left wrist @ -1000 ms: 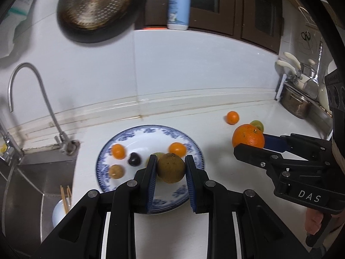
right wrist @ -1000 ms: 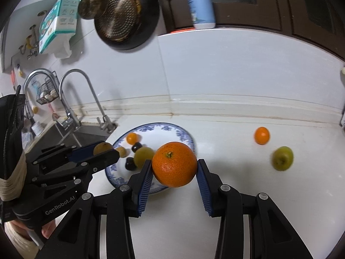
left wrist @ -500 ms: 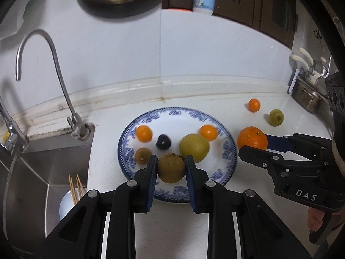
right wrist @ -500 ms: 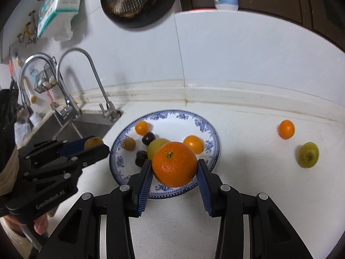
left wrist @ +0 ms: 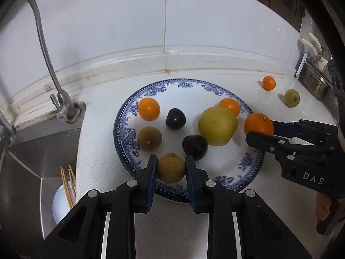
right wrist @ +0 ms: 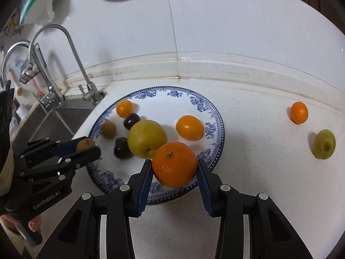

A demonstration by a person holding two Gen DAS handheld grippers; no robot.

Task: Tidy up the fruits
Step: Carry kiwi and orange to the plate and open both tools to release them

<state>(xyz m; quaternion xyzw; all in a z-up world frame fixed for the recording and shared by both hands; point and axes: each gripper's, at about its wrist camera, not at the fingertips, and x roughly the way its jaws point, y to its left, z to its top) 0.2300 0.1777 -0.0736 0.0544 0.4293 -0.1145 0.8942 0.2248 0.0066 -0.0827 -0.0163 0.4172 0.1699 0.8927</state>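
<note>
Plate comes first: it lies directly below and ahead of both grippers, its blue rim showing under each set of fingers, and it is my target for both fruits.

I hold the orange clamped in the right gripper, over the near right part of the plate. A big yellow-green fruit sits just ahead and left of it, a small orange fruit just ahead. I judge the bare patch under the gripper the safest spot; I should lower straight down there and part the fingers only once the orange rests, since it will roll.

I hold the brown fruit clamped in the left gripper, over the near rim. A dark plum lies just ahead and right, another brown fruit ahead and left. I should carry it slightly forward, off the sloping rim, before letting go.

Two fruits remain on the counter, well right of the right gripper: a small orange one and a green one.
</note>
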